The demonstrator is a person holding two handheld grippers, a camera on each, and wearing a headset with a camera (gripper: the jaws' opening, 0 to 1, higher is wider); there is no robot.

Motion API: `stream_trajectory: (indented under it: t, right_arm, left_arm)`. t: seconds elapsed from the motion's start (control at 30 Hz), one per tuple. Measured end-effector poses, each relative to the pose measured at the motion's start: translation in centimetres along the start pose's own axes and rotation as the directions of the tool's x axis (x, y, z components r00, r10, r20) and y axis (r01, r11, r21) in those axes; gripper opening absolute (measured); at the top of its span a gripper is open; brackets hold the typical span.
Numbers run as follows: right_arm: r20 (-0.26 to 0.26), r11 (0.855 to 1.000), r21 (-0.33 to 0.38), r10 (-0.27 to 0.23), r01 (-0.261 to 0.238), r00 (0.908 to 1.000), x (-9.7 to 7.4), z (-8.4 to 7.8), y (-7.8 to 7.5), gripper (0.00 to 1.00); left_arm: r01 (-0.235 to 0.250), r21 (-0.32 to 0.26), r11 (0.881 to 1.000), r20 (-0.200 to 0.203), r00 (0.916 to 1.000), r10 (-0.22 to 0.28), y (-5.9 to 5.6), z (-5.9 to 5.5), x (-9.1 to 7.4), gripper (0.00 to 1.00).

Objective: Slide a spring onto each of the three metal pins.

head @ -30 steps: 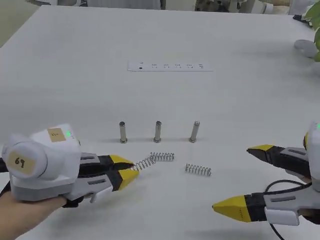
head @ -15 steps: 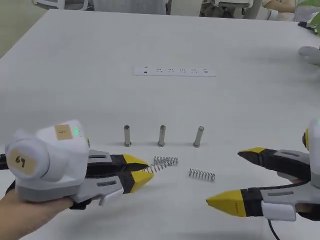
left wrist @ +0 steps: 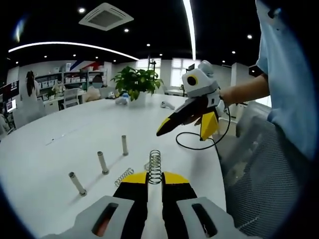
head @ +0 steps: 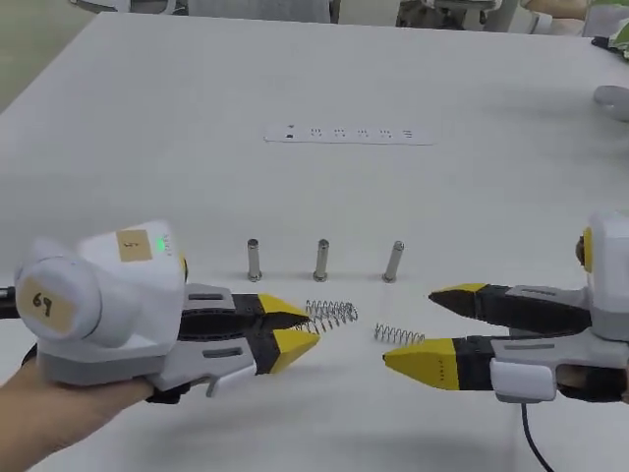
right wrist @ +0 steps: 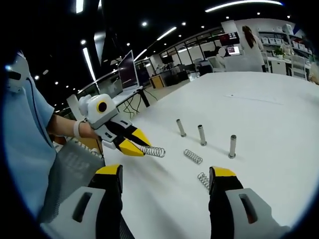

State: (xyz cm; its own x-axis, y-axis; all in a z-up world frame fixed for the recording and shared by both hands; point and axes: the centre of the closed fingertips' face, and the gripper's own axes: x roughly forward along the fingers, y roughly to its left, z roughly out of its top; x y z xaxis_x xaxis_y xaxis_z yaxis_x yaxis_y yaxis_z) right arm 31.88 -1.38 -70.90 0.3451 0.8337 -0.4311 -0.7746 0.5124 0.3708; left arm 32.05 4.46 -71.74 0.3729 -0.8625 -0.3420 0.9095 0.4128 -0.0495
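1. Both grippers have drawn in toward the centre of the head view since the earlier frames. The left gripper [head: 300, 329] has advanced rightward along the row of pins, and the right gripper [head: 409, 325] has come in from the right edge.
2. Lower left: the left gripper is clenched on one end of the held spring [left wrist: 155, 167], and the rest of the coil juts out beyond the tips.
3. Lower right: the right gripper is spread wide and empty. Its lower jaw is just beside a loose spring [head: 398, 335] lying on the table [head: 147, 147].
4. In the right gripper view, a third spring [right wrist: 193, 156] lies on the table between the loose spring and the pins.
5. Mid-frame: the left pin [head: 254, 260], middle pin [head: 321, 260] and right pin [head: 394, 262] stand in a row, all bare. A power strip [head: 349, 134] lies beyond them, upper centre.
6. Step in hand, as a judgement: carrying the first spring to a pin. Line the coil's axis up with the pin and lower the free end straight over the top. The open gripper may steady the free end. Release only once coils surround the pin.
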Motion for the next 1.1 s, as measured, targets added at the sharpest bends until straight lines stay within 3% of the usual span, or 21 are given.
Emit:
stream_trajectory:
  t: [0.3, 0.47, 0.7, 1.1]
  right_arm:
    - [-0.021, 0.996, 0.02, 0.092, -0.091, 0.9956, 0.7, 0.1, 1.6, 0.47]
    - [-0.028, 0.992, 0.034, 0.119, -0.118, 0.9925, 0.9, 0.0, 2.1, 0.36]
    - [-0.036, 0.987, 0.049, 0.152, -0.15, 0.9877, 1.1, -0.1, 2.6, 0.26]
    - [-0.041, 0.98, 0.07, 0.187, -0.184, 0.9815, 1.3, -0.3, 2.9, 0.19]
  left_arm:
    - [0.039, 0.01, 0.999, 0.013, 0.9991, -0.039, -0.9, 0.6, 0.1, 0.02]
    - [0.058, 0.009, 0.998, 0.018, 0.9981, -0.059, -1.3, 0.9, 0.1, 0.02]
    - [0.085, 0.012, 0.996, 0.014, 0.9963, -0.085, -1.9, 0.7, 0.2, 0.02]
    - [0.115, 0.01, 0.993, 0.019, 0.9932, -0.115, -2.5, 1.0, 0.1, 0.02]
